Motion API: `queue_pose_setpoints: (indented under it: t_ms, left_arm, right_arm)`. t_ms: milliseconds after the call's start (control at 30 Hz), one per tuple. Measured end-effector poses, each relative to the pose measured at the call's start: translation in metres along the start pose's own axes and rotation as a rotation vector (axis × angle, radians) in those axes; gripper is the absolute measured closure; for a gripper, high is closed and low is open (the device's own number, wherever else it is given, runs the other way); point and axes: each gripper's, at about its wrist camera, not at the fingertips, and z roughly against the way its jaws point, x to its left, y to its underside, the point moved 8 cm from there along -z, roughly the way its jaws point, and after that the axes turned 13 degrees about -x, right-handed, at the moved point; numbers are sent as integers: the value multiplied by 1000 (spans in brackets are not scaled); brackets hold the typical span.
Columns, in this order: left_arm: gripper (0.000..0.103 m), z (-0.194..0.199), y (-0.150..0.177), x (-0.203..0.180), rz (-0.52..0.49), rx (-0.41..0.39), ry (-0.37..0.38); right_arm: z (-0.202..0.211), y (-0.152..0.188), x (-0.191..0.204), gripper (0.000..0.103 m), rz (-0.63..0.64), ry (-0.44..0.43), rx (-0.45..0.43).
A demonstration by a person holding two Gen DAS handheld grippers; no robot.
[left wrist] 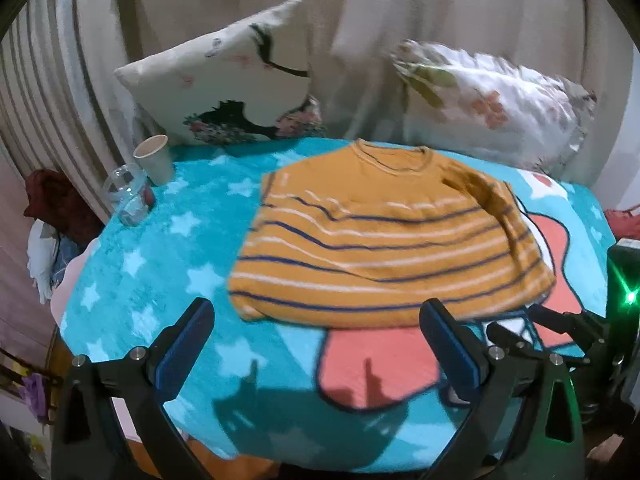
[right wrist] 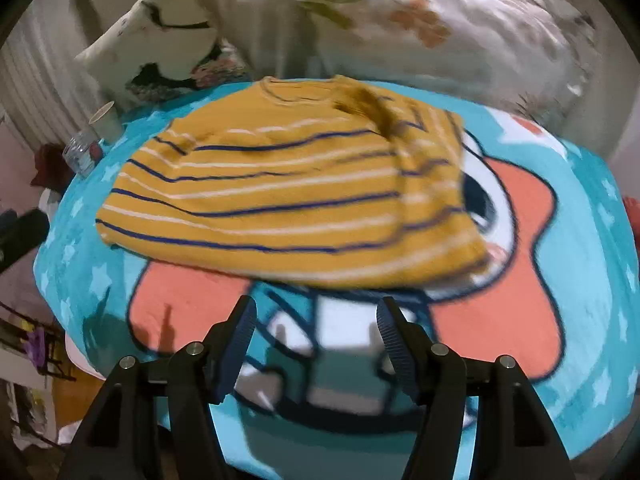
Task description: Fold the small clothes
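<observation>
Overhead, both grippers (left wrist: 316, 330) (right wrist: 316, 330) tilted downward

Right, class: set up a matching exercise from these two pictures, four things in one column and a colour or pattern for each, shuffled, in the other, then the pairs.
Things:
1. sweater
2. blanket
3. paper cup
4. plastic cup

Colours:
A. clear
B. turquoise with pale stars
C. beige
D. mustard with navy and white stripes

Pairs: 1-D, 2-B, 3-C, 4-A
</observation>
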Motion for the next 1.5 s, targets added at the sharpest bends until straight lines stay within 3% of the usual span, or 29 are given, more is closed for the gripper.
queue_pose_setpoints:
  t_ms: [500,967,1500]
  left_arm:
    - [1,-59,-6,98,54,89,61]
    - [1,-95,1,115,45,180,169]
    - [1,-100,8,129,63,206,201]
  right_arm:
    - [-70,-24,118,35,114,-10,101]
    - [-87,-21,130,34,6,65,149]
    - [-88,-14,139,33,-12,94,166]
